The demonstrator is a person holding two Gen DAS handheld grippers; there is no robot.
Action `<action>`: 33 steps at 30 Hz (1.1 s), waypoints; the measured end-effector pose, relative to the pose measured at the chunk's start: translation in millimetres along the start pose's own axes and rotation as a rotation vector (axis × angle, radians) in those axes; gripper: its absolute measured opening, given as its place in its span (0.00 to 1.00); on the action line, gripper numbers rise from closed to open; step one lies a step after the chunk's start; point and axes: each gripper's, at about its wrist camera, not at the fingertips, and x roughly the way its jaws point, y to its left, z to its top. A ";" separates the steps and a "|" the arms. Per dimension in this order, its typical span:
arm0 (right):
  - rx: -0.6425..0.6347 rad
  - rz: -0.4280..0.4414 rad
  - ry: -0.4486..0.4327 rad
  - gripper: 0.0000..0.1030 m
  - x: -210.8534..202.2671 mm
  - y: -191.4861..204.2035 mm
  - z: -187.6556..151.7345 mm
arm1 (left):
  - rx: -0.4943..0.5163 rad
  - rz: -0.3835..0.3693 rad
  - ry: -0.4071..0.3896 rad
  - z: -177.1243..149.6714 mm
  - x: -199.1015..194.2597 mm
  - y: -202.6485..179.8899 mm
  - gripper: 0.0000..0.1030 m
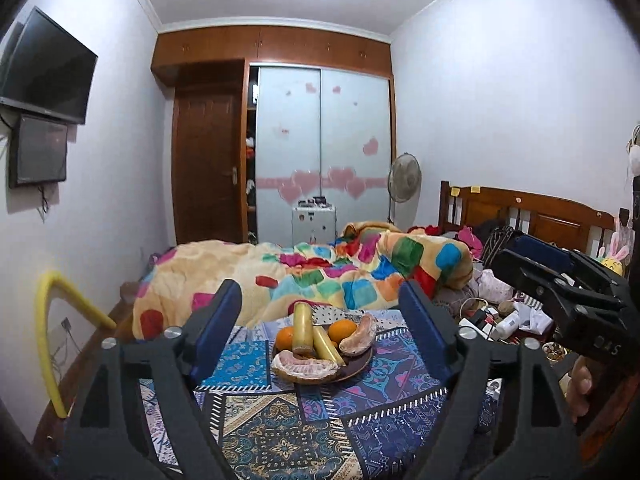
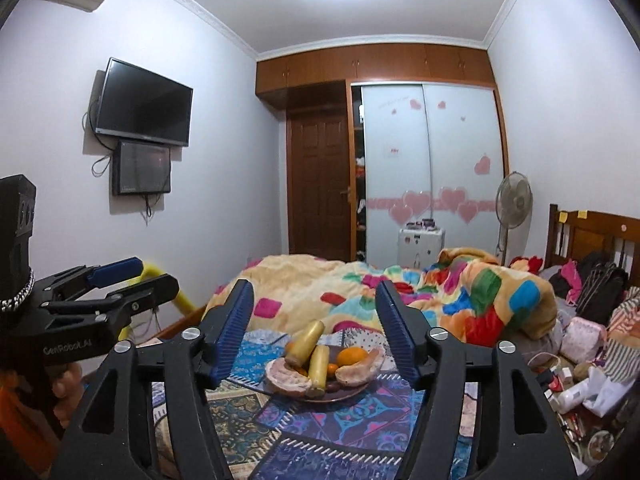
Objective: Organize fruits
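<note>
A dark round plate [image 1: 356, 370] [image 2: 352, 391] rests on a patterned blue cloth [image 1: 280, 432] [image 2: 320, 440] on the bed. It holds two yellow banana pieces [image 1: 302, 326] [image 2: 306, 340], oranges [image 1: 343, 330] [image 2: 351, 356] and two peeled pomelo segments [image 1: 304, 369] [image 2: 288, 378]. My left gripper [image 1: 320, 312] is open and empty, held back from the plate. My right gripper [image 2: 316, 316] is open and empty, also short of the plate. Each gripper shows at the side of the other's view.
A colourful blanket [image 1: 320, 276] lies heaped behind the plate. Clutter of bottles and bags [image 1: 504, 320] [image 2: 580, 392] fills the right side by the wooden headboard [image 1: 540, 212]. A yellow foam rail [image 1: 44, 340] guards the bed's left edge.
</note>
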 end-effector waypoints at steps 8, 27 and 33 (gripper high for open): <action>-0.013 -0.053 -0.044 0.97 -20.5 6.8 -1.9 | -0.013 0.020 -0.038 -4.0 -22.2 -4.2 0.93; -0.022 -0.064 -0.048 1.00 -32.4 12.3 -10.6 | -0.028 0.033 -0.069 -10.6 -39.9 -5.8 1.00; -0.021 -0.061 -0.043 1.00 -33.2 14.1 -12.5 | -0.023 0.038 -0.066 -11.7 -40.0 -5.9 1.00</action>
